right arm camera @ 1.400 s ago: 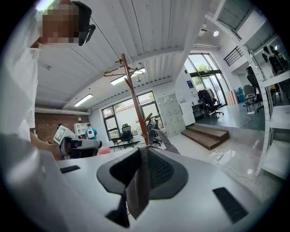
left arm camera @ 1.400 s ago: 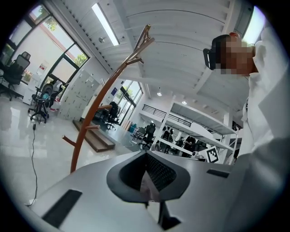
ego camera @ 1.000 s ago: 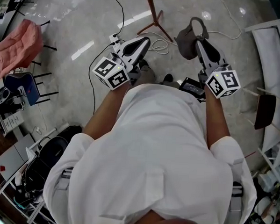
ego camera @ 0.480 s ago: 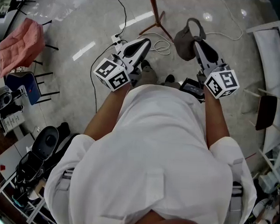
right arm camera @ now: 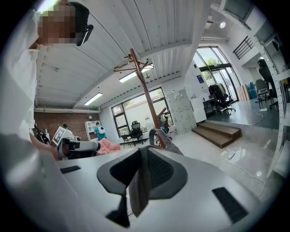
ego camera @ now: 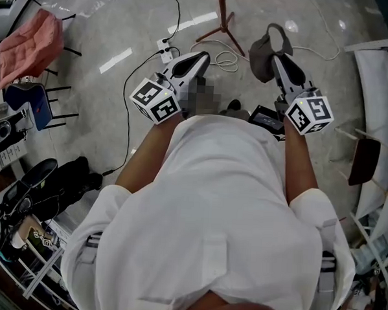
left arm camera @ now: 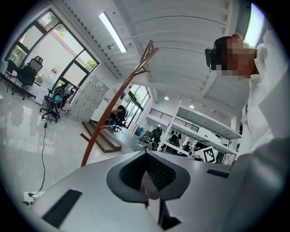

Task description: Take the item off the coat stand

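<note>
In the head view my right gripper (ego camera: 277,58) is shut on a dark grey cap (ego camera: 262,52), whose strap loops up past the jaw tips. The cap hangs free over the floor, away from the red-brown coat stand (ego camera: 222,21), of which the foot shows at the top. In the right gripper view a fold of the grey cap (right arm camera: 140,185) sits pinched at the right gripper (right arm camera: 141,153), and the coat stand (right arm camera: 143,93) rises bare behind it. My left gripper (ego camera: 200,56) is shut and holds nothing. In the left gripper view the left gripper (left arm camera: 147,156) points toward the coat stand (left arm camera: 118,93).
A power strip (ego camera: 164,49) with trailing cables lies on the floor near the stand's foot. A pink cloth (ego camera: 28,45) drapes a chair at the far left, beside a blue chair (ego camera: 31,107). Black bags (ego camera: 49,189) lie at lower left. White shelving (ego camera: 380,76) lines the right.
The head view has shifted, so the stand's foot now sits further right and higher. The right gripper still holds the cap in nearly the same place. The left gripper has barely moved.
</note>
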### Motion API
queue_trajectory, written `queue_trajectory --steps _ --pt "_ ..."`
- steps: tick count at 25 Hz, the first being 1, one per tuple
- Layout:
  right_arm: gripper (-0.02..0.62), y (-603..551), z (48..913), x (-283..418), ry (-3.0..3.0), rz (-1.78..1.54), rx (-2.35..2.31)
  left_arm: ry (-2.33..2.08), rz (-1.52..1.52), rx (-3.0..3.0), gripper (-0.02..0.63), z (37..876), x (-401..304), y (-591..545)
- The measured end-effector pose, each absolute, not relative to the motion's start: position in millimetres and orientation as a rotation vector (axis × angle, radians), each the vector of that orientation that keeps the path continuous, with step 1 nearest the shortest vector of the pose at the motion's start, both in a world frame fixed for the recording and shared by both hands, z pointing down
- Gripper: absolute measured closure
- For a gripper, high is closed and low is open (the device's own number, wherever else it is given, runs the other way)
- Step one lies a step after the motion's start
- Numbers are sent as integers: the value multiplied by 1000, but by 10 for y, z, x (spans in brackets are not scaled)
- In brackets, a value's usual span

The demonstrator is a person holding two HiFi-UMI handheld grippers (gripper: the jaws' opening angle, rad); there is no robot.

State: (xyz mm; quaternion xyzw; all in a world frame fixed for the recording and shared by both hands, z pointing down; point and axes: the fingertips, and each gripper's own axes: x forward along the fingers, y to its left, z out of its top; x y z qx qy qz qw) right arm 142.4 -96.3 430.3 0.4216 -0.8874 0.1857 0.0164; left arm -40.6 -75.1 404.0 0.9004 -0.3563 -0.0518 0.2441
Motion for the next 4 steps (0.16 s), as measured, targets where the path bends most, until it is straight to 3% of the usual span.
queue_trajectory --steps 4 --pt "532 -968 4302 1441 -2755 573 1286 -1004 -155 2438 592 4028 -421 -675"
